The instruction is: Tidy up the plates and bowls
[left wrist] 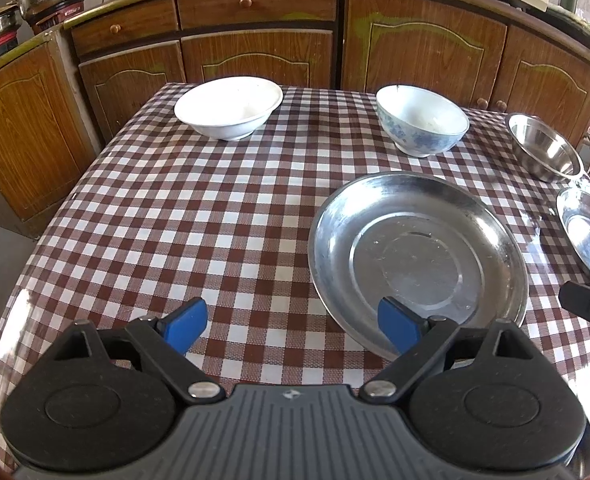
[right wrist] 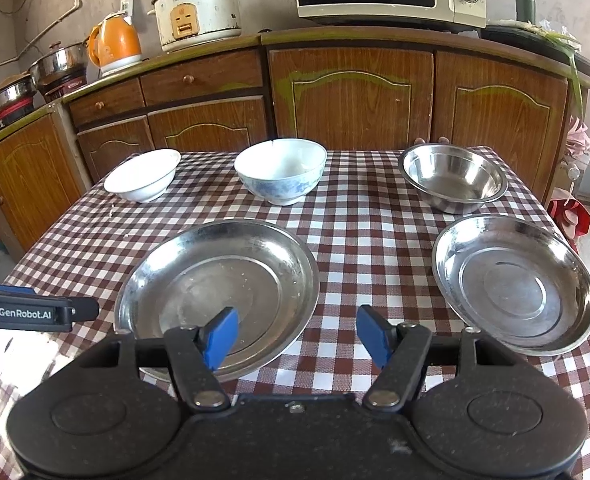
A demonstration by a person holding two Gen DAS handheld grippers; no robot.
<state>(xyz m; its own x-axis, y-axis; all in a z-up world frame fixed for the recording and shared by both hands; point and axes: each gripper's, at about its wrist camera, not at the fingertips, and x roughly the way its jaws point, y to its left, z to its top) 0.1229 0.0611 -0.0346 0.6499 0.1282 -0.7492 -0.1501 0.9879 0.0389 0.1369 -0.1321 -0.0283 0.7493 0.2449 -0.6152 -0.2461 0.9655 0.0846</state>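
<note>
Tongs both standing apart, gripping nothing: left gripper (left wrist: 293, 326) hovering over near edge of big steel plate (left wrist: 417, 256), right gripper (right wrist: 297, 338) between that plate and small steel plate (right wrist: 513, 282). White bowl (right wrist: 142, 176), blue-patterned bowl (right wrist: 281, 170), steel bowl (right wrist: 453, 178) sitting along far edge of checked table (left wrist: 215, 208). Right view alone showing small plate whole, plus rice cooker (right wrist: 197, 12).

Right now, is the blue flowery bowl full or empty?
Nearly empty. The blue flowery bowl stands upright, its white inside mostly bare; a faint pale smear near the bottom is unclear.
</note>
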